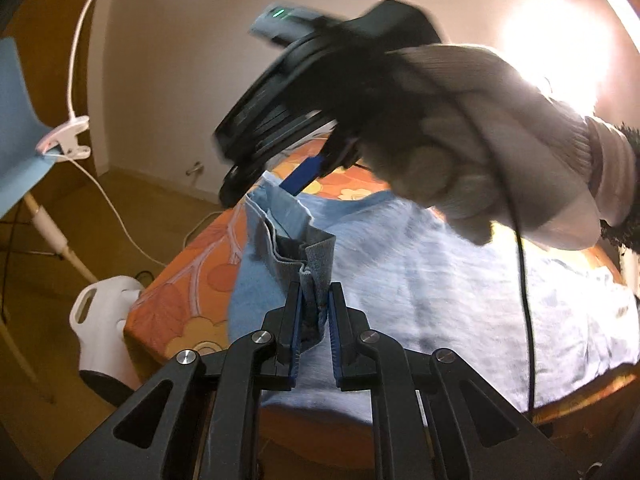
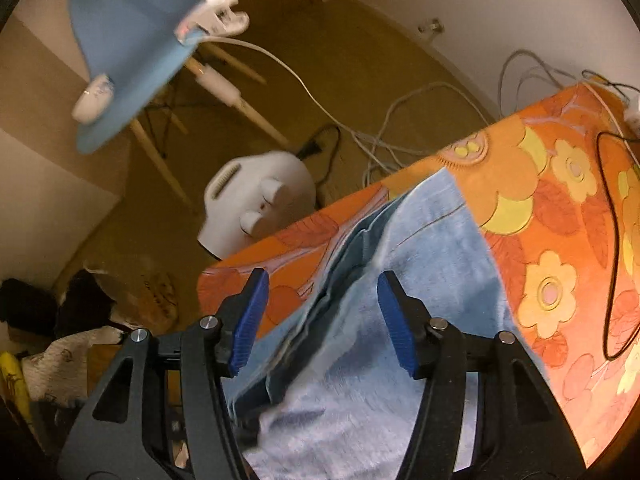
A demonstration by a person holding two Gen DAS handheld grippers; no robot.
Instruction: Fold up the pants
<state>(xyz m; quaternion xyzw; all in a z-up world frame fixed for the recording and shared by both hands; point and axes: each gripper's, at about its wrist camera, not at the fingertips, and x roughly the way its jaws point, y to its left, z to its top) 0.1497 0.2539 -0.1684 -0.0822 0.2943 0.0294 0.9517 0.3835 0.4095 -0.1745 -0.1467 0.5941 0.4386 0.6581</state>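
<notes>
Light blue pants [image 1: 440, 280] lie spread on a table with an orange flowered cloth [image 1: 192, 280]. My left gripper [image 1: 314, 304] is shut on a bunched grey-blue edge of the pants [image 1: 296, 256], which stands up from the table. In the left wrist view a gloved hand [image 1: 480, 152] holds the right gripper above the pants' far corner. In the right wrist view my right gripper [image 2: 320, 312] stands open above the pants [image 2: 432, 248], its blue pads [image 2: 250, 316] apart, with the folded edge [image 2: 340, 264] below the gap and not pinched.
A white appliance [image 2: 256, 208] sits on the floor beside the table's corner, with cables [image 2: 400, 140] trailing around it. A blue chair [image 2: 128, 48] with a clipped lamp stands further off. A black cable [image 2: 612, 240] loops over the tablecloth [image 2: 560, 208].
</notes>
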